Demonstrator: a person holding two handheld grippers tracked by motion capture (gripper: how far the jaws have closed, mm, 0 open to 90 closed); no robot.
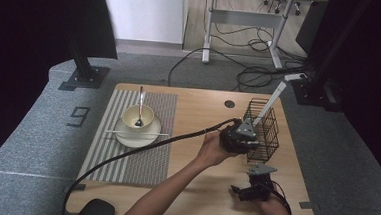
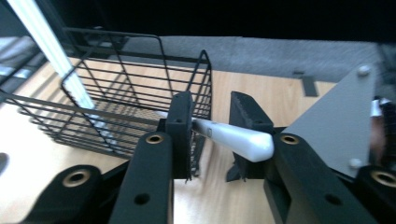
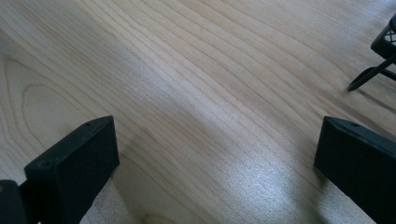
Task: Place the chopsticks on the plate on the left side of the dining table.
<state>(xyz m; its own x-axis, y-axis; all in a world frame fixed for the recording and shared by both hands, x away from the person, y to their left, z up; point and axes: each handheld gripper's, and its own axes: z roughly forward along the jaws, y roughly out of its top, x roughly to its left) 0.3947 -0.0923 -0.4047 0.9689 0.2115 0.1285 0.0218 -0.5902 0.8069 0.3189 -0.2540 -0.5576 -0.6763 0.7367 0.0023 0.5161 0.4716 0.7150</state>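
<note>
Left gripper (image 2: 210, 126) at the near side of the black wire basket (image 1: 262, 127) on the table's right, jaws narrowed around a white utensil handle (image 2: 236, 139) though contact looks partial, so pickup seems barely started; right gripper (image 3: 215, 154) idles wide open over bare table (image 3: 187, 70).

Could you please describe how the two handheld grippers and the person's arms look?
Both the left gripper and the right gripper have black bodies with a grey three-cornered plate on top. Each has two blocky black jaws on black arms with brass-coloured rivets. A thick black cable trails from the left gripper across the table. The person's forearms are bare, with no sleeves in sight.
</note>
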